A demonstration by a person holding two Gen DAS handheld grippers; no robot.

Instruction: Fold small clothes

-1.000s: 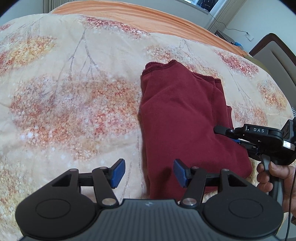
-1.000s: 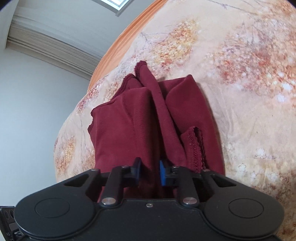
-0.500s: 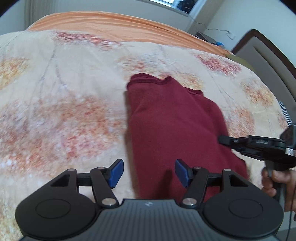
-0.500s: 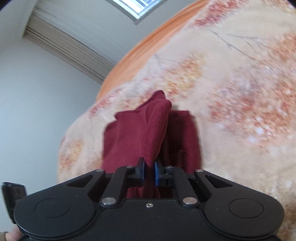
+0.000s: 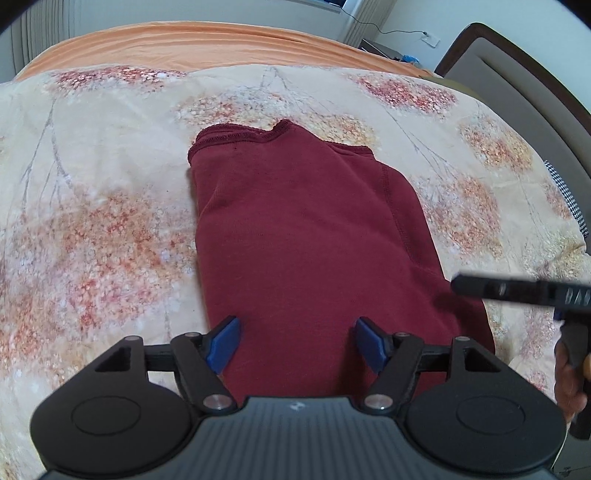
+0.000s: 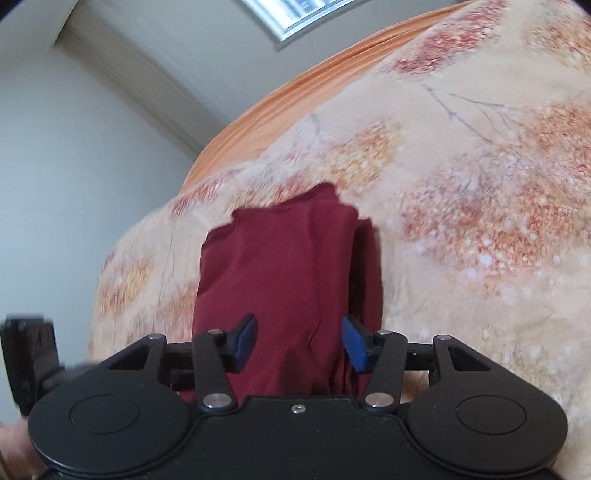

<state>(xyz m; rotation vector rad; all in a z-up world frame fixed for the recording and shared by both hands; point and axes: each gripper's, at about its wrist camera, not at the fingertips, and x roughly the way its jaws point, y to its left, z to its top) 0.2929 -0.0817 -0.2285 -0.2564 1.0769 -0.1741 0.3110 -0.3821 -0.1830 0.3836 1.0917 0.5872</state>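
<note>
A dark red garment lies folded into a long rectangle on the floral bedspread. My left gripper hovers over its near end, jaws opening wide, blue pads clear of the cloth. In the right wrist view the same garment lies flat below my right gripper, whose jaws are opening with nothing pinched between the pads. The right gripper also shows as a blurred black tool at the garment's right edge, with a person's hand on its handle.
An orange sheet runs along the far side of the bed. A brown-framed headboard stands at the right. A wall and window rise behind the bed.
My right gripper has let go of the raised fold of red cloth, which now lies flat, and has pulled up and back. My left gripper moved right over the garment's end and opened wider.
</note>
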